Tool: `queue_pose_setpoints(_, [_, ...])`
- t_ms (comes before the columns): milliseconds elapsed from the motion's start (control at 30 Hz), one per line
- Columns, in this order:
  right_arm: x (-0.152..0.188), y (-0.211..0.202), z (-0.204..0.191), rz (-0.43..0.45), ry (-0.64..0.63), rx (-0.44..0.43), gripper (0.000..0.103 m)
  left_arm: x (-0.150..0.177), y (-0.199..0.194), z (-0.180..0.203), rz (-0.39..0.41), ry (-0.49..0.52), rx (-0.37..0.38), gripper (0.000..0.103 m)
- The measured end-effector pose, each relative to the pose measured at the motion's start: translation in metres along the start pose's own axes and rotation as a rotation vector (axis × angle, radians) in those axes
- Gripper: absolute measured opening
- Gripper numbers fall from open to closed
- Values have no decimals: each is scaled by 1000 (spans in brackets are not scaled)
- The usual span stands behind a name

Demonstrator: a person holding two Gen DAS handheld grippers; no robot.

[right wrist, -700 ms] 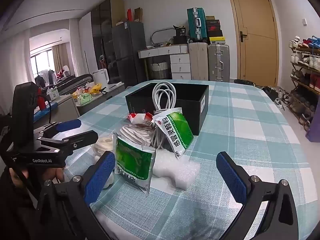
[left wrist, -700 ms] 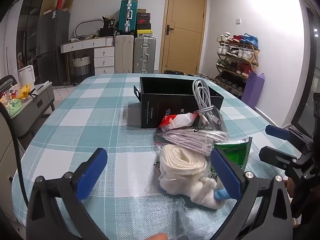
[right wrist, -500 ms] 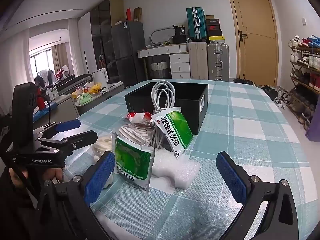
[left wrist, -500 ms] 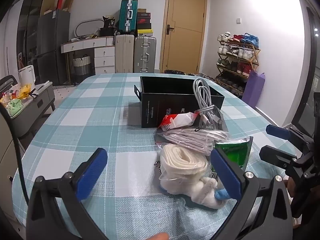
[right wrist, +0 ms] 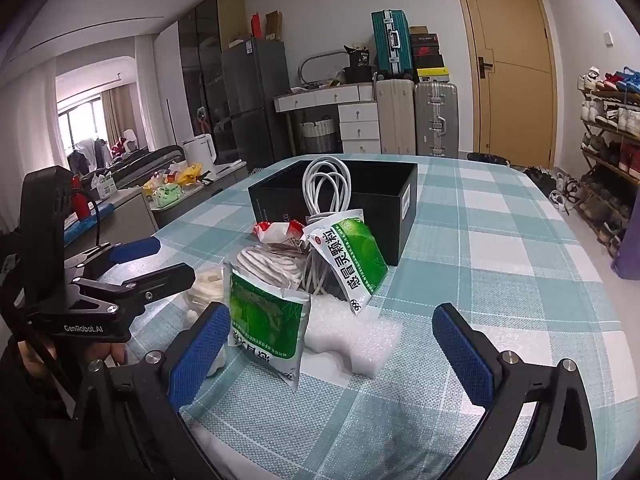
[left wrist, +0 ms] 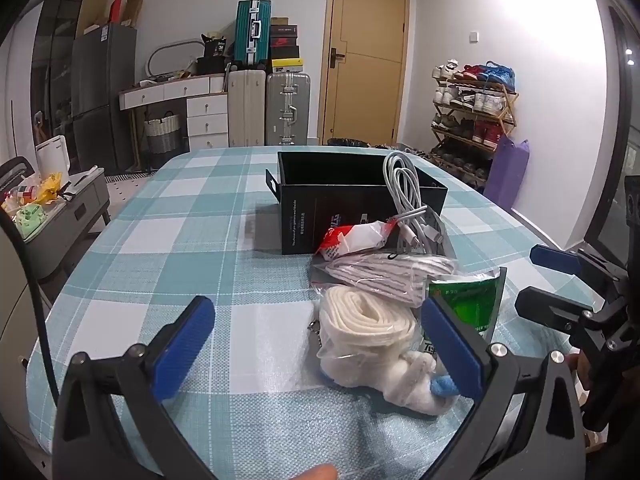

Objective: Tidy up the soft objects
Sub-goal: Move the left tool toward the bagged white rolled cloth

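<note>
A pile of soft items lies on the checked table in front of an open black box (left wrist: 356, 200) (right wrist: 384, 200). It holds a bagged white cloth roll (left wrist: 360, 328), a bagged striped cord bundle (left wrist: 388, 274) (right wrist: 272, 264), a white cable coil (left wrist: 404, 192) (right wrist: 324, 188), a red-white packet (left wrist: 352, 240), two green sachets (right wrist: 264, 320) (right wrist: 352, 256) and a white foam block (right wrist: 352, 332). My left gripper (left wrist: 320, 344) is open and empty, just before the cloth roll. My right gripper (right wrist: 332, 352) is open and empty, before a sachet and the foam.
The checked tablecloth (left wrist: 180, 248) spreads left of the pile and right of it (right wrist: 500, 248). Each gripper shows in the other's view: the right one (left wrist: 560, 284), the left one (right wrist: 132, 264). A grey trolley (left wrist: 60, 216) stands left of the table, a shoe rack (left wrist: 472, 120) at the right wall.
</note>
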State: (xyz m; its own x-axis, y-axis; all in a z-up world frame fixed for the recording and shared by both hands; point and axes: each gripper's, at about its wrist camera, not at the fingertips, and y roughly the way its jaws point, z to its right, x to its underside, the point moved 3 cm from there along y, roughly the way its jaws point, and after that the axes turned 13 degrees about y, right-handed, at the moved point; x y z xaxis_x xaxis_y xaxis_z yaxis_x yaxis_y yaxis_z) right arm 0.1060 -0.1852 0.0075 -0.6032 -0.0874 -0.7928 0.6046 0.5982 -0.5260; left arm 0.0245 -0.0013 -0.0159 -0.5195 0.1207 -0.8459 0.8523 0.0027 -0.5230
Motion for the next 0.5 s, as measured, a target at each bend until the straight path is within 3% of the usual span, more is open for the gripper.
queue_pose_setpoints(500, [0, 2, 5, -4, 12, 12, 103, 0, 0, 2, -3, 7, -6, 103])
